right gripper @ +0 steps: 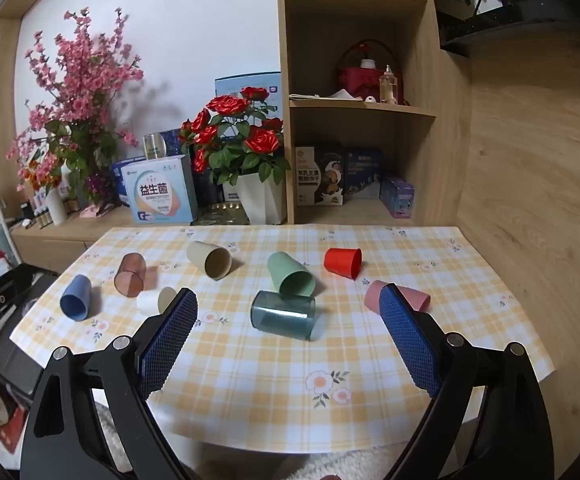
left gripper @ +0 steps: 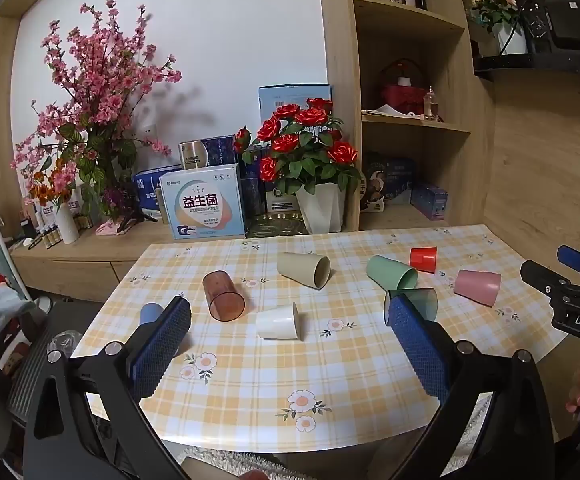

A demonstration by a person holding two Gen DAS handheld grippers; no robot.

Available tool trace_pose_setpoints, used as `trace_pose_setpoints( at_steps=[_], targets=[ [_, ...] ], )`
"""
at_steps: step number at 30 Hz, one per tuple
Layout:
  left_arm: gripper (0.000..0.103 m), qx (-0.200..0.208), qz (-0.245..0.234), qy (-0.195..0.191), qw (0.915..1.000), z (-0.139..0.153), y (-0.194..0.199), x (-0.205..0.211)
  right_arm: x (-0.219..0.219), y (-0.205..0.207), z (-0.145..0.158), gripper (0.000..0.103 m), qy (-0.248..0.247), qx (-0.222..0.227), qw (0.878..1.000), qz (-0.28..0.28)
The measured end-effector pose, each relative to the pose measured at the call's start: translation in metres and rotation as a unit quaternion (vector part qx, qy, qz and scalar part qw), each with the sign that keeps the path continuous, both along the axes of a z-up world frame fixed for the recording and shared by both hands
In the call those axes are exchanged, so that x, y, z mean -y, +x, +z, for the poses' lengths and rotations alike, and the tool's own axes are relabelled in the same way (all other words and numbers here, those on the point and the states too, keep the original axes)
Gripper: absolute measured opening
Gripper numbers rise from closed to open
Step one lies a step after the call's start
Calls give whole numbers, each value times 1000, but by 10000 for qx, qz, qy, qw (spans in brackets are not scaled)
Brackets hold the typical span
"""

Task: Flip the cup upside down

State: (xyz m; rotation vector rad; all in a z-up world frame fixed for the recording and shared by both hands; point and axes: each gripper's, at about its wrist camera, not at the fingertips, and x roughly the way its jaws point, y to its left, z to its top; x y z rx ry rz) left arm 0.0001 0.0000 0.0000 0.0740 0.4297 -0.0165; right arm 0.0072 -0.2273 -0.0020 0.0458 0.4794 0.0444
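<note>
Several cups lie on their sides on the checked tablecloth (left gripper: pixel 250 380): a clear brown cup (left gripper: pixel 223 297), a beige cup (left gripper: pixel 304 269), a white cup (left gripper: pixel 278 322), a green cup (left gripper: pixel 392 273), a smoky teal cup (right gripper: pixel 283 314), a pink cup (left gripper: pixel 478 286), a blue cup (right gripper: pixel 75 297). A red cup (right gripper: pixel 343 262) stands upside down. My left gripper (left gripper: pixel 290 320) is open and empty above the near table edge. My right gripper (right gripper: pixel 288 312) is open and empty, with the teal cup lying on the table between its fingers. It shows at the right edge of the left wrist view (left gripper: pixel 570 296).
A low wooden cabinet behind the table holds a rose pot (left gripper: pixel 320 204), pink blossom branches (left gripper: pixel 90 112) and boxes (left gripper: pixel 202 206). Wooden shelves (left gripper: pixel 410 120) stand at the back right. A wood-panel wall (right gripper: pixel 530 160) borders the table's right side. Clutter lies on the floor at the left.
</note>
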Motion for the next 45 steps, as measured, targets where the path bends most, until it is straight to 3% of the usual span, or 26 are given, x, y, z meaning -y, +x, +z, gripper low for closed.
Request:
trace_pose_setpoints(
  at_steps=[45],
  targets=[
    [97, 55, 34, -19, 10000, 9, -3, -5, 5, 2, 3, 89, 24, 6, 10000, -9]
  ],
)
